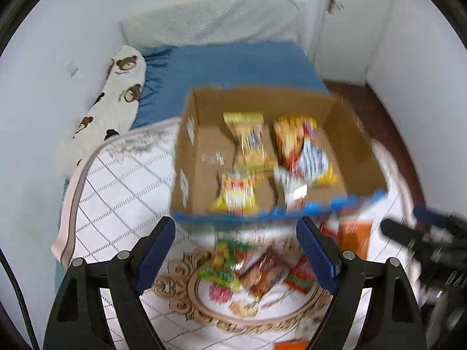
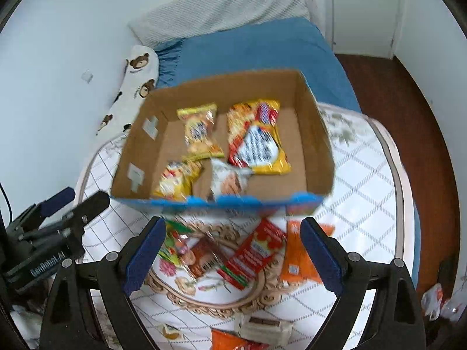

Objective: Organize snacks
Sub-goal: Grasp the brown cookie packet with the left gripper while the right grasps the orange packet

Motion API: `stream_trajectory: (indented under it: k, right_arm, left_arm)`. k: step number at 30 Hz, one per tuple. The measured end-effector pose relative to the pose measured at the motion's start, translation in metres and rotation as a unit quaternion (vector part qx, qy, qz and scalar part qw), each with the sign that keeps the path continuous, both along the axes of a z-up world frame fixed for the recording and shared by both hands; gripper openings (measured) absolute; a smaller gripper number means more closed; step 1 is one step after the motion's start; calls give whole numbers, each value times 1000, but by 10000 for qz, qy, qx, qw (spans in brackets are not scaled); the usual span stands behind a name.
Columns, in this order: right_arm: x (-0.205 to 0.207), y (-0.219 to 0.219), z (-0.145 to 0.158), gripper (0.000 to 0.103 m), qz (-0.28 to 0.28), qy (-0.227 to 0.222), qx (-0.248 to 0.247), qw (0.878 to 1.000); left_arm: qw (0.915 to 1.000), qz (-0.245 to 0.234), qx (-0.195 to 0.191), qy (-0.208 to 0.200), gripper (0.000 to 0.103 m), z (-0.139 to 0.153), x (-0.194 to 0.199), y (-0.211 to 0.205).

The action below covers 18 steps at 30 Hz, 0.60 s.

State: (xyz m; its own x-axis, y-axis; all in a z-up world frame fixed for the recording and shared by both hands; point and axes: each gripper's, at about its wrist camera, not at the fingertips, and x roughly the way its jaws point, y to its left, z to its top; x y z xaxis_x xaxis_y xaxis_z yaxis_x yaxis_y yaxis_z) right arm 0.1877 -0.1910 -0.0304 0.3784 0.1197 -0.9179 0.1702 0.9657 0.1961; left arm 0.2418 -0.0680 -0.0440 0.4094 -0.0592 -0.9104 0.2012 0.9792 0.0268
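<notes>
An open cardboard box (image 1: 201,145) (image 2: 316,134) stands on a quilted mat and holds several snack packs: two small yellow packs (image 2: 200,132), a large yellow-red pack (image 2: 256,137) and a white pack (image 2: 229,179). In front of the box lie loose snacks: a green pack (image 1: 223,265) (image 2: 172,250), a brown pack (image 1: 264,274) (image 2: 201,258), a red pack (image 2: 252,253) and an orange pack (image 2: 299,258). My left gripper (image 1: 238,255) is open and empty above the green and brown packs. My right gripper (image 2: 233,255) is open and empty above the brown and red packs.
The mat (image 2: 364,180) has an ornate oval frame print (image 1: 186,297). Behind lie a blue sheet (image 2: 256,52), a bear-print pillow (image 1: 116,99) and a grey pillow (image 2: 221,5). More snacks lie at the near edge (image 2: 262,328). Wood floor (image 2: 408,116) lies to the right.
</notes>
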Motion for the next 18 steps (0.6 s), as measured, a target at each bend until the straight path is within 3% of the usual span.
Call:
stream_trajectory:
  k: [4, 7, 14, 17, 18]
  right_arm:
    - [-22, -22, -49, 93, -280, 411, 158, 9986]
    - [-32, -40, -86, 72, -431, 760, 94, 9961]
    - [-37, -70, -135, 73, -714, 1055, 52, 9918]
    - [-30, -72, -151, 77, -694, 1178, -16, 9906]
    - [-26, -71, -160, 77, -684, 1231, -79, 9900]
  left_arm:
    - [9954, -615, 515, 526, 85, -62, -15, -25]
    - [9839, -1151, 1136, 765, 85, -113, -20, -47]
    - [9481, -2129, 1990, 1268, 85, -186, -22, -82]
    - [9428, -2292, 2086, 1227, 85, -196, -21, -91]
    - [9425, -2329, 2101, 1157, 78, -196, -22, -93]
